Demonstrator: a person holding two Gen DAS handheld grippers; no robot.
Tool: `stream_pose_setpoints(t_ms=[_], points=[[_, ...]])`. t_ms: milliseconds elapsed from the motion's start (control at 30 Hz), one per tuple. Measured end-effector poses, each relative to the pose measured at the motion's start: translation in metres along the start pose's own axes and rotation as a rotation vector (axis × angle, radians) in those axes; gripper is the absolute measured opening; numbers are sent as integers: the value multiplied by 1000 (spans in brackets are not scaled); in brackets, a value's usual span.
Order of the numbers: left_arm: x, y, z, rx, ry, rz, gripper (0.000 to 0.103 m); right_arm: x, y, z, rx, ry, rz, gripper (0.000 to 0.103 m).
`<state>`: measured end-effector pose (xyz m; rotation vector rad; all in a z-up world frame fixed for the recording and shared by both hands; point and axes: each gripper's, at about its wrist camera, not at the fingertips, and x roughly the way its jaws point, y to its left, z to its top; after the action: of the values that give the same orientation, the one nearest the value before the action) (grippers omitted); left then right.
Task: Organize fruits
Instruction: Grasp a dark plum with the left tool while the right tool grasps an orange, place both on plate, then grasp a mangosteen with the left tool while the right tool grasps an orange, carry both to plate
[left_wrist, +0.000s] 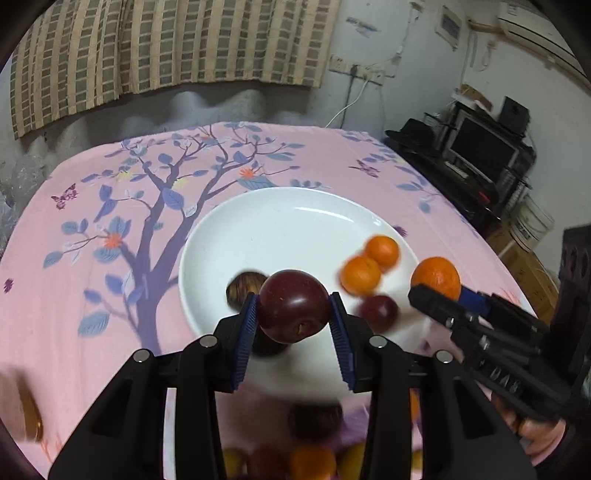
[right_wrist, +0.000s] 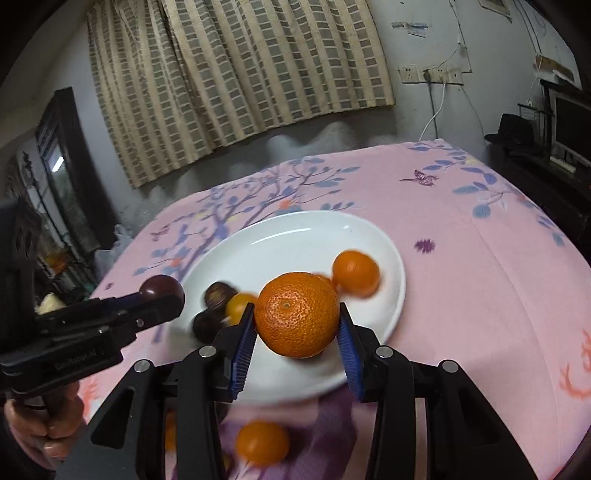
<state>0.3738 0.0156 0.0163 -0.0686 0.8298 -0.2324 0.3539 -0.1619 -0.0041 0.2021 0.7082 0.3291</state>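
My left gripper (left_wrist: 293, 308) is shut on a dark red plum (left_wrist: 293, 304), held above the near edge of a white plate (left_wrist: 273, 225). My right gripper (right_wrist: 297, 321) is shut on a big orange (right_wrist: 297, 319), over the plate's (right_wrist: 295, 240) near right part. The plate holds two small oranges (left_wrist: 371, 266), another plum (left_wrist: 378, 312) and a brown fruit (left_wrist: 242, 290). In the right wrist view the left gripper (right_wrist: 162, 295) with its plum (right_wrist: 159, 288) is at the left. In the left wrist view the right gripper (left_wrist: 436, 291) with the orange (left_wrist: 436, 277) is at the right.
The table has a pink cloth (left_wrist: 110, 221) with a tree print. Loose oranges and plums lie on the cloth near me (left_wrist: 314, 461) (right_wrist: 262, 443). A dark shelf with a monitor (left_wrist: 480, 147) stands at the right. A curtain (right_wrist: 240, 74) hangs on the far wall.
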Motion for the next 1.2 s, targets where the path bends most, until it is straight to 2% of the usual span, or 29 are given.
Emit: stream_pose_setpoints(t_ms=[133,267,300,333,367,400,467,533,667,867,1033,1133,1200], points=[[40,7,24,9,37,52,38,29,2,6,-30,40,31,43],[64,9,29,15,84,71,39,40,11,6,-82,54,26,45],[66,9,28,15,93,78,39,39,12,6,-96,48,24,46],[64,8,28,14,87,89,46,37,15,6,-106,52,27,54],[60,7,27,17,74,104,60,33,17,6,-111,54,29,57],[54,5,25,23,54,122,69,28,20,6,-117,47,32,58],[35,1,20,44,3,165,72,18,25,6,-135,37,44,58],[17,1,14,43,-8,172,74,8,31,3,-146,36,45,60],[-19,10,-7,-7,-29,182,89,-14,39,-10,-154,34,56,60],[-68,30,-60,-57,-90,206,94,-44,38,-34,-128,22,71,64],[-77,54,-94,-100,-64,241,94,-49,23,-49,-87,74,91,67],[-75,67,-106,-113,-36,270,94,-45,19,-55,-85,112,69,67],[-74,73,-109,-130,-14,261,94,-41,20,-59,-88,141,70,67]])
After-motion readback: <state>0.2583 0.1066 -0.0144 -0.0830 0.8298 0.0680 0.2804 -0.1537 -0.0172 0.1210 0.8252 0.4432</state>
